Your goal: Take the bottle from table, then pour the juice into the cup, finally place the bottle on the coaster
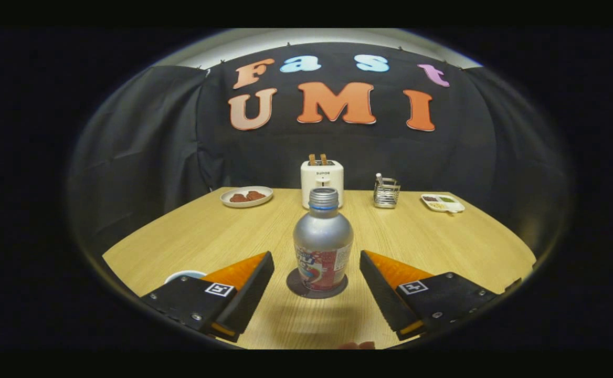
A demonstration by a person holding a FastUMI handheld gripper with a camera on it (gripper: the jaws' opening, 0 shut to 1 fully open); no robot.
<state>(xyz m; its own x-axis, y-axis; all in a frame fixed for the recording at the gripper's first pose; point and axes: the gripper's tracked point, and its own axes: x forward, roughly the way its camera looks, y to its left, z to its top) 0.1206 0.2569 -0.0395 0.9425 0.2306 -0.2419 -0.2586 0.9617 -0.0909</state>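
Note:
A silver bottle [323, 241] with a red label and a grey screw cap stands upright on a dark round coaster [317, 287] in the middle of the wooden table [443, 241]. My gripper [317, 262] is open, its two fingers spread to either side of the bottle's lower half without touching it. A white cup [185, 275] peeks out behind the left finger [243, 283], mostly hidden by it.
At the far edge stand a white toaster [322, 181] with two slices in it, a plate [246, 196] of reddish food to its left, a wire holder [387, 192] and a small divided dish [442, 202] to its right.

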